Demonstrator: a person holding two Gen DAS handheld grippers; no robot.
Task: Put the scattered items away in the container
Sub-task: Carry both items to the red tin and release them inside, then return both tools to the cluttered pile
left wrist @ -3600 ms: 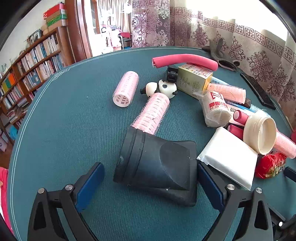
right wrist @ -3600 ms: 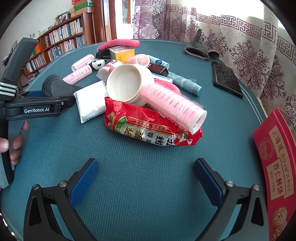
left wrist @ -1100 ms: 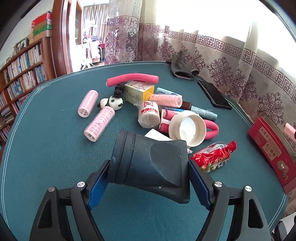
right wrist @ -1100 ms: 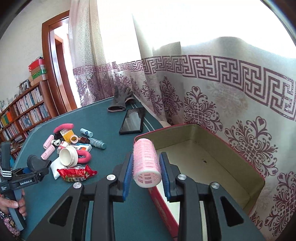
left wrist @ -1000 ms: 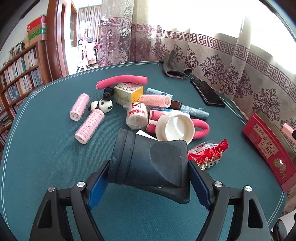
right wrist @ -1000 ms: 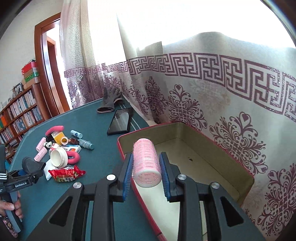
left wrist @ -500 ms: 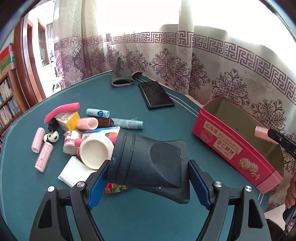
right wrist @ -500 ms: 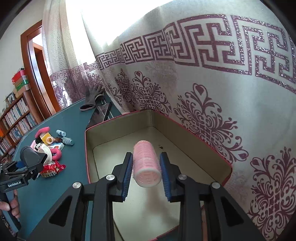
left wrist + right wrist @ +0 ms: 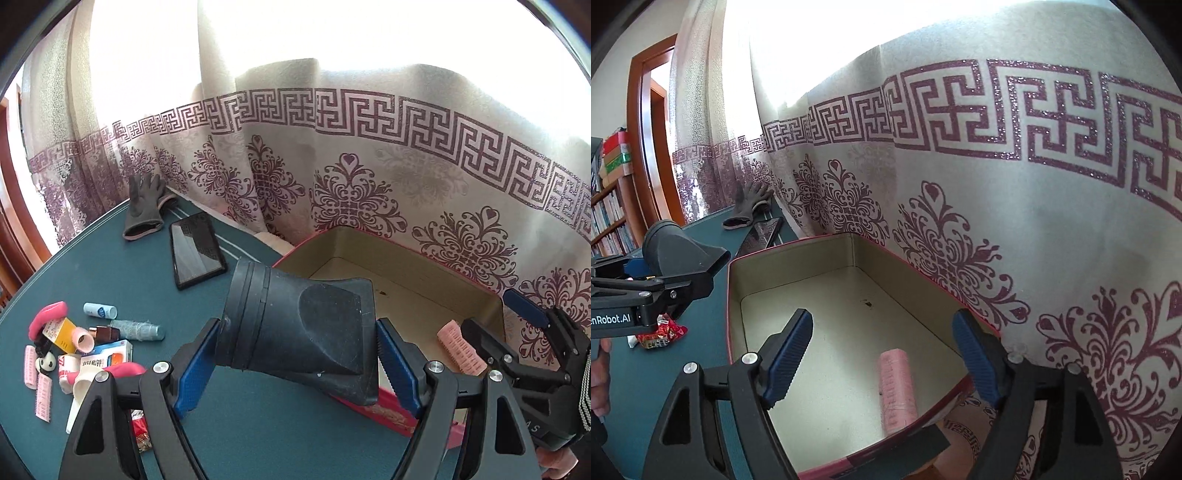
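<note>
- Mid-tidy: right gripper (image 9: pixel 882 354) jaws just opened wide, pink hair roller (image 9: pixel 897 391) dropped inside red tin (image 9: pixel 735 295).
- Left gripper (image 9: pixel 291 365) clamped on black dryer nozzle (image 9: pixel 295 325), near tin rim.
- Next, likely: nozzle over tin, release.

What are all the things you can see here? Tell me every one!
tin box: one, red outside, cream inside, at table edge by curtain
hair roller: one, pink, lying in the box
dryer nozzle: one, black, clamped in left gripper
glove: one, grey, far table edge
phone: one, black, beside glove
snack bag: one, red, on table
loose pile: several rollers, tubes, boxes, pink mostly, left on table
left gripper: blue pads, shut on nozzle
right gripper: blue pads, just opened, empty, over box
</note>
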